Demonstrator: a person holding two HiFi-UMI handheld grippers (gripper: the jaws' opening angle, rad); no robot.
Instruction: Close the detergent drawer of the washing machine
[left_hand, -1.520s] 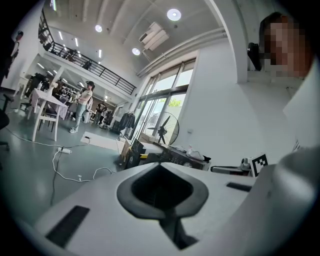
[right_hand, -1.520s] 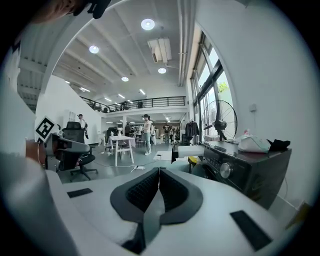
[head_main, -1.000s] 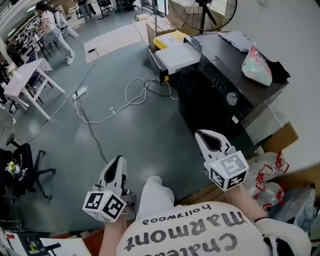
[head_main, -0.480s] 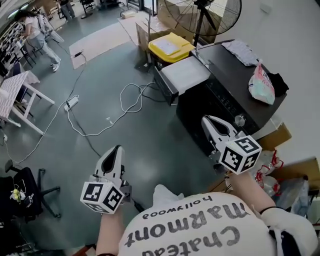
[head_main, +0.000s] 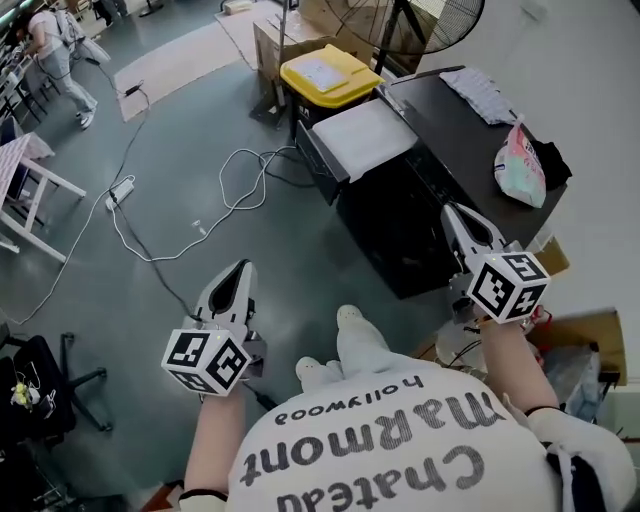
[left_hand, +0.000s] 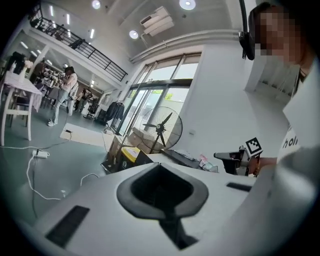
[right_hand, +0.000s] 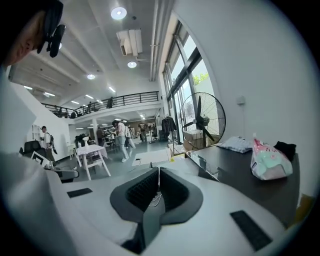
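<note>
The black washing machine stands at the right in the head view. Its drawer, pale on top with a dark front panel, sticks out to the left from the upper far end. My right gripper is shut and empty, its tips over the machine's near top corner, well short of the drawer. My left gripper is shut and empty over the floor, left of the machine. In the right gripper view the pads meet beside the machine's dark top. The left gripper points level toward the far fan.
A pink bag, black cloth and folded cloth lie on the machine. A yellow-lidded bin and a fan stand behind. White cable loops over the floor. Boxes crowd the right.
Both grippers have moved forward toward the machine and risen. The right gripper has gone from the machine's front face to its near top corner; the person has stepped closer.
</note>
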